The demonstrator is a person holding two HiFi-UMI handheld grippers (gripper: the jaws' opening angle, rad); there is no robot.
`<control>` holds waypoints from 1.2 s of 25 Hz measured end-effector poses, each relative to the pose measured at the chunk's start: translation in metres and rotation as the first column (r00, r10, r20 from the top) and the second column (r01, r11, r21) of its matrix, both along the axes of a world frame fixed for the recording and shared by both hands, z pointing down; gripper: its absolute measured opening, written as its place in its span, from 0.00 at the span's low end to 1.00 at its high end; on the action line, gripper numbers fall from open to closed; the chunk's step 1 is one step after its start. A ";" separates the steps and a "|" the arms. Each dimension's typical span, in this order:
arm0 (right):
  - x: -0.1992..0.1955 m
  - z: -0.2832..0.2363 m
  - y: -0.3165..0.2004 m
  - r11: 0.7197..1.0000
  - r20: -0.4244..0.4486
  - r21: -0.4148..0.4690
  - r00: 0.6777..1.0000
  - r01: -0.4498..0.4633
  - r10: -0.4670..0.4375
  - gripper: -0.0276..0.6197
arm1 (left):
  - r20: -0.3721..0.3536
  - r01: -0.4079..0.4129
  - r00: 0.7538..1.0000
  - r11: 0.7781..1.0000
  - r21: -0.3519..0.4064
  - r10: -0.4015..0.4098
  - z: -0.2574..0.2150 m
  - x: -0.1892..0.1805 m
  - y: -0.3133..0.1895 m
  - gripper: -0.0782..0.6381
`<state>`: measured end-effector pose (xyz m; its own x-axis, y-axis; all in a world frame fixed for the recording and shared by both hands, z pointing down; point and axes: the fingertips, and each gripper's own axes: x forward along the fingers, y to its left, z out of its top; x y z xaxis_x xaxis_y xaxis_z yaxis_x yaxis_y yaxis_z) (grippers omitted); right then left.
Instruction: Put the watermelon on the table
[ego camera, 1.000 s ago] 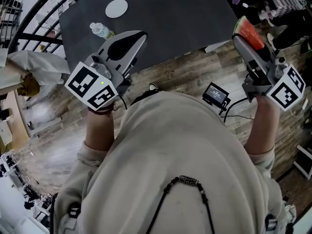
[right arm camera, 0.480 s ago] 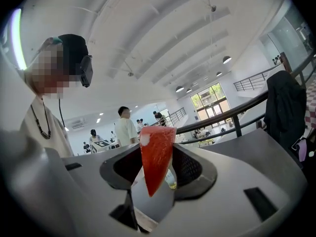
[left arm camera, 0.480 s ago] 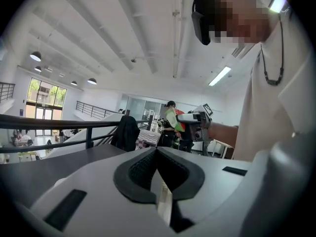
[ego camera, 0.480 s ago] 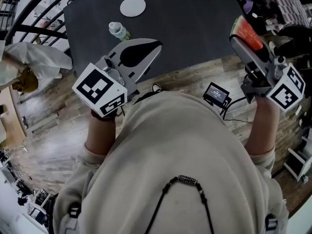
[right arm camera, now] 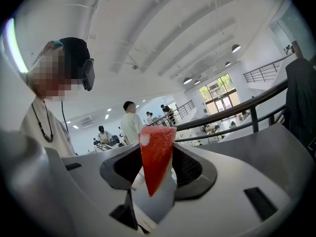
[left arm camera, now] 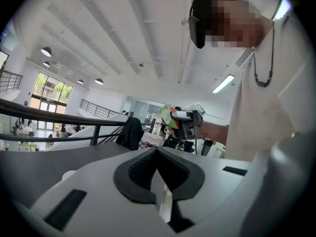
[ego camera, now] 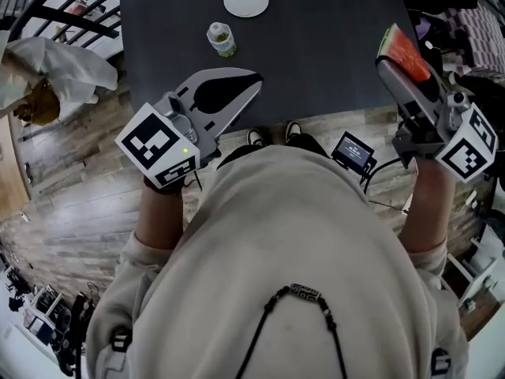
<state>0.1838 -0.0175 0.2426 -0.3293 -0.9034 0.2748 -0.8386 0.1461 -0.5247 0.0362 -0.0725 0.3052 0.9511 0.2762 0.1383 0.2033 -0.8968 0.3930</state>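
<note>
Over the table point(ego camera: 316, 46), right gripper point(ego camera: 388, 63) jaws clamp the watermelon point(ego camera: 405, 52) (red wedge); left gripper point(ego camera: 254, 78) jaws together.

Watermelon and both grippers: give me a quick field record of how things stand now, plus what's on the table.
watermelon: red slice, clamped in right gripper, not set down
right gripper: shut on watermelon, near the table's right edge in the head view
left gripper: jaws together, nothing between them
table: dark top
plate: white, on the table's far part
bottle: on the table, just nearer than plate
</note>
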 end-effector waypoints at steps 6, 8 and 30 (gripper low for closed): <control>-0.009 -0.005 -0.014 0.997 0.004 0.025 0.998 0.068 -0.068 0.34 | -0.029 0.053 0.998 0.999 0.012 -0.052 -0.012 -0.010 0.000 0.12; -0.009 -0.005 -0.020 0.995 0.008 0.036 0.995 0.095 -0.096 0.34 | -0.021 0.081 0.997 0.996 0.022 -0.081 -0.013 -0.011 -0.003 0.12; 0.027 0.000 -0.044 0.969 0.114 0.098 0.965 0.227 -0.237 0.34 | -0.063 0.294 0.955 0.954 0.058 -0.291 -0.064 0.038 -0.013 0.12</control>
